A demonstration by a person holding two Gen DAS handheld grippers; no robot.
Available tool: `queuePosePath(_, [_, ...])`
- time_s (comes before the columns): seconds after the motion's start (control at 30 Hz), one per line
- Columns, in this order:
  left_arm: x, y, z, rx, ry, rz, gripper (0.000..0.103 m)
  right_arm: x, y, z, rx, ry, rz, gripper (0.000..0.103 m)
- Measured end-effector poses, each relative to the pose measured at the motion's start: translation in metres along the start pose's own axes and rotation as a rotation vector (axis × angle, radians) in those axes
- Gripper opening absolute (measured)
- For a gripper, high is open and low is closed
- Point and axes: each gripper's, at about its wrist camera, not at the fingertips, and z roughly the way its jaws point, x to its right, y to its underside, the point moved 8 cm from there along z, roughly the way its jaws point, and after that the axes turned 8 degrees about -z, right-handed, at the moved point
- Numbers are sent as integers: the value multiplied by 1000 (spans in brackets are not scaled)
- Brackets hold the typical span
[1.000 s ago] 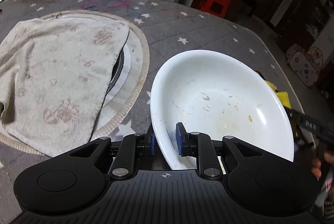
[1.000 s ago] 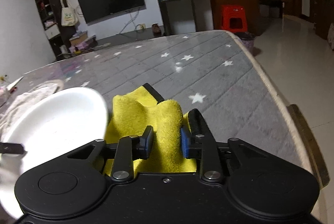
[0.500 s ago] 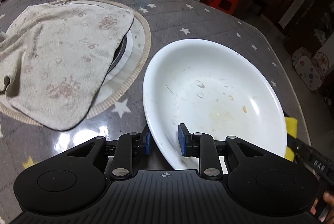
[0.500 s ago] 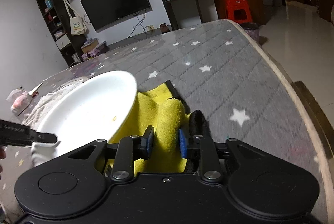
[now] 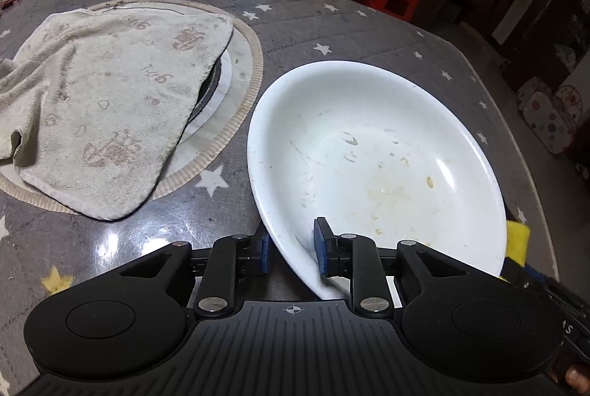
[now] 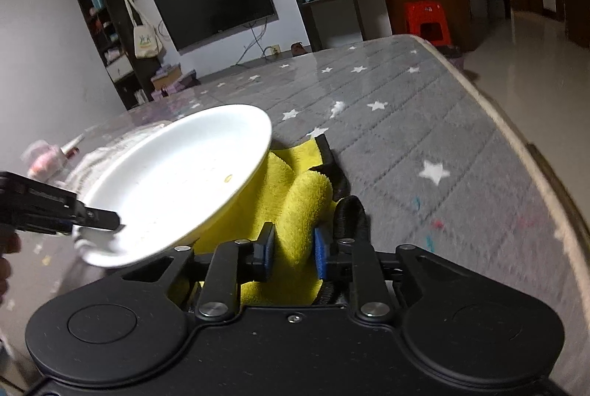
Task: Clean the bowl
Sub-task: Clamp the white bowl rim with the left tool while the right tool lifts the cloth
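A wide white bowl [image 5: 376, 159] with yellowish smears and crumbs inside is tilted, its near rim raised. My left gripper [image 5: 291, 244] is shut on that near rim, one blue pad inside and one outside. In the right wrist view the bowl [image 6: 177, 182] is held up at the left by the left gripper [image 6: 92, 217]. My right gripper [image 6: 291, 250] is shut on a folded yellow cloth [image 6: 295, 200], which lies just under and right of the bowl's edge. A corner of the yellow cloth [image 5: 516, 239] peeks out beyond the bowl.
A stained beige towel [image 5: 107, 108] covers a round woven mat [image 5: 247, 100] on the left. The grey star-patterned table [image 6: 424, 123] stretches far and right, with its edge [image 6: 523, 141] curving near. A red stool [image 6: 424, 19] and cabinets stand beyond.
The bowl has tipped and lifted higher in the left gripper, over the yellow cloth. The right gripper has closed in on the cloth and drawn nearer to the bowl.
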Motion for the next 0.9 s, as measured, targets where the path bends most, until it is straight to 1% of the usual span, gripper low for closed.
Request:
queuePosePath(0.23, [8, -5, 3, -9, -4, 87, 26, 4, -6, 13, 12, -85, 120, 19])
queuePosePath(0.37, [10, -10, 4, 0, -17, 144, 27, 6, -9, 20, 19, -132, 189, 18])
queuePosePath(0.47, [10, -15, 8, 4, -27, 186, 28, 12, -14, 28, 25, -147, 237, 18])
queuePosePath(0.6, [9, -17, 13, -6, -20, 232, 30, 24, -23, 41, 32, -162, 303, 18])
queuePosePath(0.73, [9, -16, 16, -20, -14, 274, 32, 31, -33, 54, 31, -162, 318, 18])
queuePosePath(0.9, [10, -17, 16, -40, -5, 315, 33, 30, -48, 72, 18, -148, 283, 18])
